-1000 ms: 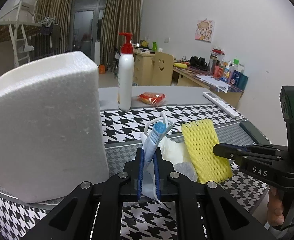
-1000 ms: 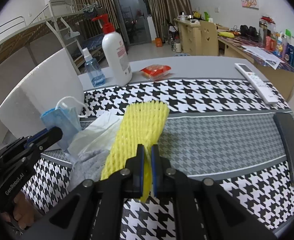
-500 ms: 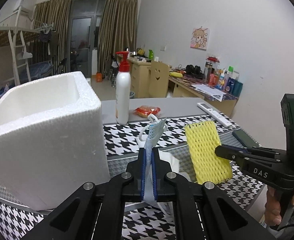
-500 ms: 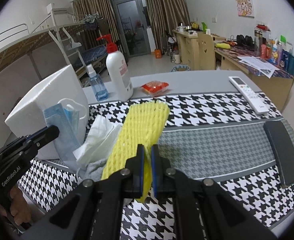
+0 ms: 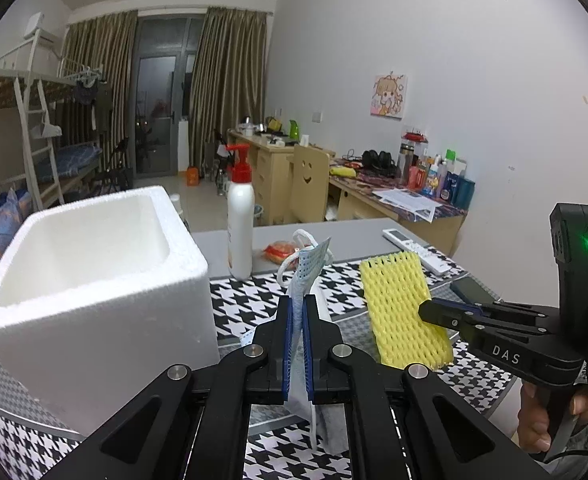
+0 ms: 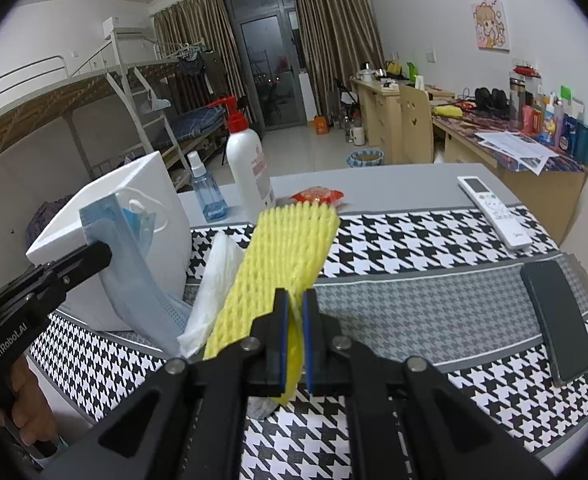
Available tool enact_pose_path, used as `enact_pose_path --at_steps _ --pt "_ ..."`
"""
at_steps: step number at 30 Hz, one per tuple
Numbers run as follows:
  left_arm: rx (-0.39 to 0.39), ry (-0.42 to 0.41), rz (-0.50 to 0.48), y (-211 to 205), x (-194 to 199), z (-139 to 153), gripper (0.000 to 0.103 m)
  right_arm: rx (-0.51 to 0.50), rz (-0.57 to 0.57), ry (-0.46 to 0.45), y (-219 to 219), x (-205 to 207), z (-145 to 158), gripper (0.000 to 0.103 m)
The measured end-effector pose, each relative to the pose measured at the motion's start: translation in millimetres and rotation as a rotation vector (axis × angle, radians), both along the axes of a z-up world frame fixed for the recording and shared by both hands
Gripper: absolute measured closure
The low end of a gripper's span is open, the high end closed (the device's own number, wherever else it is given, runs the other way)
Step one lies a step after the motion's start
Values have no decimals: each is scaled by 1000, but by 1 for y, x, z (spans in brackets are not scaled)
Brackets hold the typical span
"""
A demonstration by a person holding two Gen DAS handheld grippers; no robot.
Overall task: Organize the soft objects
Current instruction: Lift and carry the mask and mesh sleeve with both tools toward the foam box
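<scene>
My left gripper (image 5: 298, 312) is shut on a blue face mask (image 5: 309, 268) and holds it in the air beside the open white foam box (image 5: 94, 280). In the right wrist view the mask (image 6: 134, 264) hangs from the left gripper (image 6: 94, 254) in front of the box (image 6: 150, 200). My right gripper (image 6: 294, 312) is shut on a yellow foam net sleeve (image 6: 282, 256), lifted above the table; it also shows in the left wrist view (image 5: 402, 304). A white tissue (image 6: 214, 280) and a grey cloth (image 6: 262, 406) lie below.
On the houndstooth tablecloth (image 6: 414, 248) stand a white pump bottle (image 6: 250, 172) and a blue spray bottle (image 6: 206, 192). A red snack packet (image 6: 318, 194), a white remote (image 6: 494, 212) and a black phone (image 6: 558, 316) lie to the right.
Both grippers have risen with their loads. The mask and the yellow sleeve are higher above the table, and the inside of the foam box now shows.
</scene>
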State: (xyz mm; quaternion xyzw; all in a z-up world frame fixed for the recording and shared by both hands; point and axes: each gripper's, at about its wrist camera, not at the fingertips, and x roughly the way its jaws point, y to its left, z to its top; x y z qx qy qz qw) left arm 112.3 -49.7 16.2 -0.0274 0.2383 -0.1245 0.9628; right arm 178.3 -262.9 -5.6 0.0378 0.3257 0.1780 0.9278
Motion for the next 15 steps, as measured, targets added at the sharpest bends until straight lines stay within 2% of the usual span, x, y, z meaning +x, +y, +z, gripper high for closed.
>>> enact_pose_path --at_steps 15 --pt "40 -70 43 3 -9 17 98 8 17 -59 2 -5 18 94"
